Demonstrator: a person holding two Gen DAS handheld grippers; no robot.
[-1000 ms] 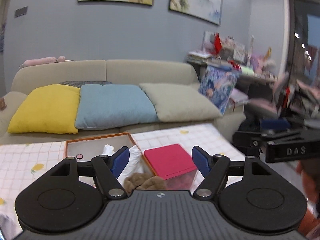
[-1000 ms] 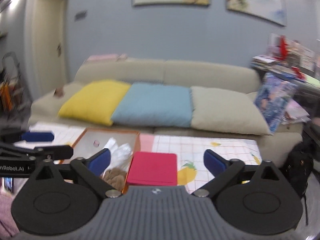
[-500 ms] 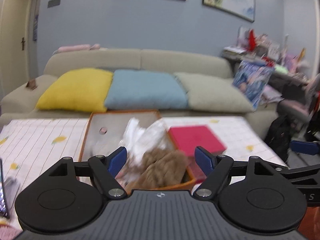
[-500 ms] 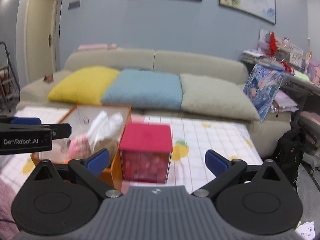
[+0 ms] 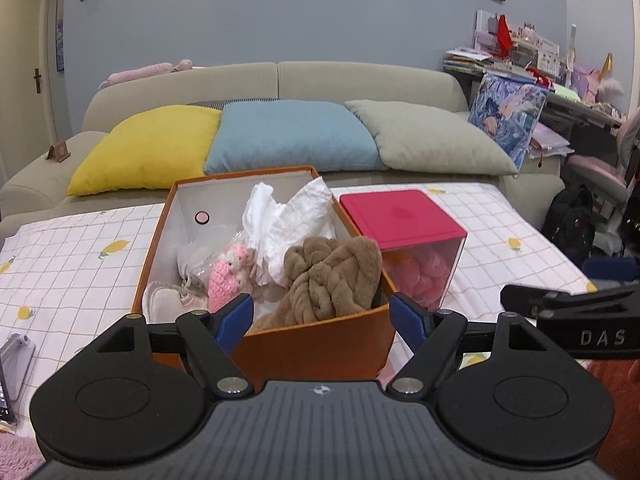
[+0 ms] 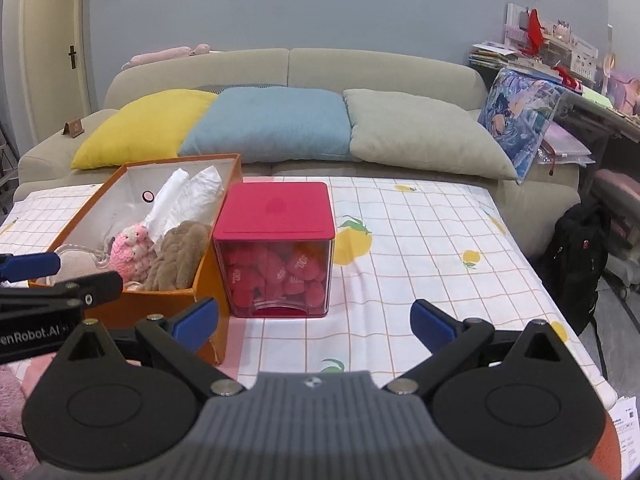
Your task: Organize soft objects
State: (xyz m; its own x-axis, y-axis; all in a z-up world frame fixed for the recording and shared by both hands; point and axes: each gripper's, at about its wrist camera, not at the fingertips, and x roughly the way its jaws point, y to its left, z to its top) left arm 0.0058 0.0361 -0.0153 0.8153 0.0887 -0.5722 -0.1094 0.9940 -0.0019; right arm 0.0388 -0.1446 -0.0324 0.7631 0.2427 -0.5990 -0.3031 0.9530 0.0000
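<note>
An orange box (image 5: 320,344) stands on the checked tablecloth and holds a brown plush (image 5: 332,276), a pink crocheted toy (image 5: 226,276) and crumpled white wrap (image 5: 288,216). My left gripper (image 5: 322,318) hovers open just before the box's near wall, nothing between its fingers. Right of the box is a clear cube with a red lid (image 6: 276,208), filled with pink-red soft pieces. My right gripper (image 6: 316,320) is open and empty, short of the cube. In the right wrist view the box (image 6: 160,308), plush (image 6: 180,256) and pink toy (image 6: 130,250) lie to the left.
A beige sofa (image 5: 280,80) with yellow, blue and grey cushions runs behind the table. A black backpack (image 6: 576,256) sits on the floor at the right under a cluttered desk. A phone stand (image 5: 16,360) lies at the table's left edge.
Both grippers have sunk and tipped down toward the table, so the box and the red-lidded cube now show larger and closer. Both stay open and empty.
</note>
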